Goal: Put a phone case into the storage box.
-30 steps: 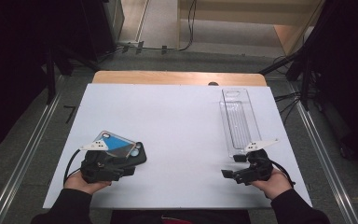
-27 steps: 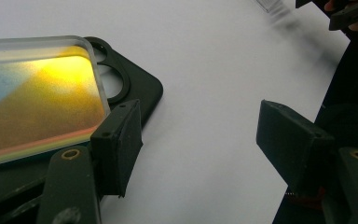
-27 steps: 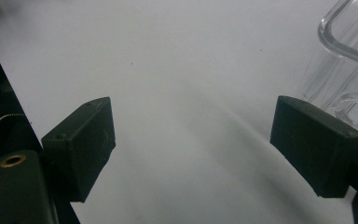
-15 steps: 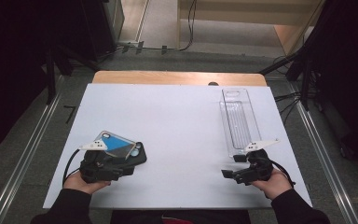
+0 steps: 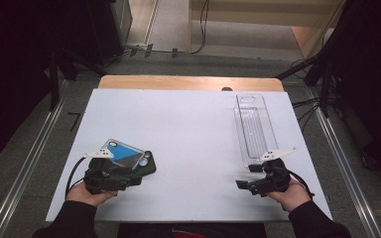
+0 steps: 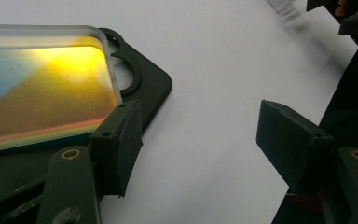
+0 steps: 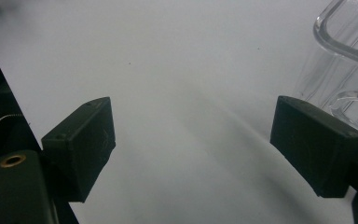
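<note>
High view is showing me the white table (image 5: 188, 148) with my left gripper (image 5: 138, 179) sitting just beside the phone case (image 5: 129, 159), jaws standing open and gripping nothing. In the left gripper view one jaw is lying right at the case's near edge, the other well clear of it. I am judging that closing from here could shove the case sideways, since nothing is bracing its far side. The case is lying flat, its long axis running diagonally away from my left gripper. My right gripper (image 5: 243, 184) is waiting open just beside the clear tray (image 5: 253, 129).
</note>
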### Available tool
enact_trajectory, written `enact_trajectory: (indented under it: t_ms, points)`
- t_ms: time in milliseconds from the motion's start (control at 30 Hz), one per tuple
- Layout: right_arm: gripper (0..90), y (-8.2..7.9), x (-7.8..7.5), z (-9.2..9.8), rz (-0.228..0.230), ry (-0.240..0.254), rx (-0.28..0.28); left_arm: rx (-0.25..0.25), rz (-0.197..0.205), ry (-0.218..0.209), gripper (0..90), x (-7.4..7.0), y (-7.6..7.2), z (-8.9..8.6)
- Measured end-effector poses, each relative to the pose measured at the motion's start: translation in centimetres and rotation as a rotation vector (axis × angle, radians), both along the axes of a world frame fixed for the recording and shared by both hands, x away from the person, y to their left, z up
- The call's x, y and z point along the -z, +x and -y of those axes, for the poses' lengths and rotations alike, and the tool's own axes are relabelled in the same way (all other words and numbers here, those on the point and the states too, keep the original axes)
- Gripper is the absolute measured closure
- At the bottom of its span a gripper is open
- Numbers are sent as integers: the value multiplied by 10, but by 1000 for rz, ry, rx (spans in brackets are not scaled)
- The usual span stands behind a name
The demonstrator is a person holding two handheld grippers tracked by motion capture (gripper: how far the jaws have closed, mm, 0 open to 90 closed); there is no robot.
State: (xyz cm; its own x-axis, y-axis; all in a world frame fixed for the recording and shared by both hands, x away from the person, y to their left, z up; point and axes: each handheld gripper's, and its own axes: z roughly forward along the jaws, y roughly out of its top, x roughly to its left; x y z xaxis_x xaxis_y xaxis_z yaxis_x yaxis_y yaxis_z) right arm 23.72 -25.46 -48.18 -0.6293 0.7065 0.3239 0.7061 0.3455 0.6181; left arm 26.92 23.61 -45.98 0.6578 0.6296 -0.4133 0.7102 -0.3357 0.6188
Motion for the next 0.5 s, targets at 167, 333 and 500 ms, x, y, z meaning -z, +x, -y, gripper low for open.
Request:
enact_trajectory:
  t_ms: [167,333,500]
  points:
    - [121,0,0,1,2,0,3,-16,1,13,308,-3,1,-4]
    - [121,0,-1,0,2,-1,4,-71,7,31,347,-9,2,-18]
    - [122,0,-1,0,4,-4,2,-149,21,51,373,-18,6,-34]
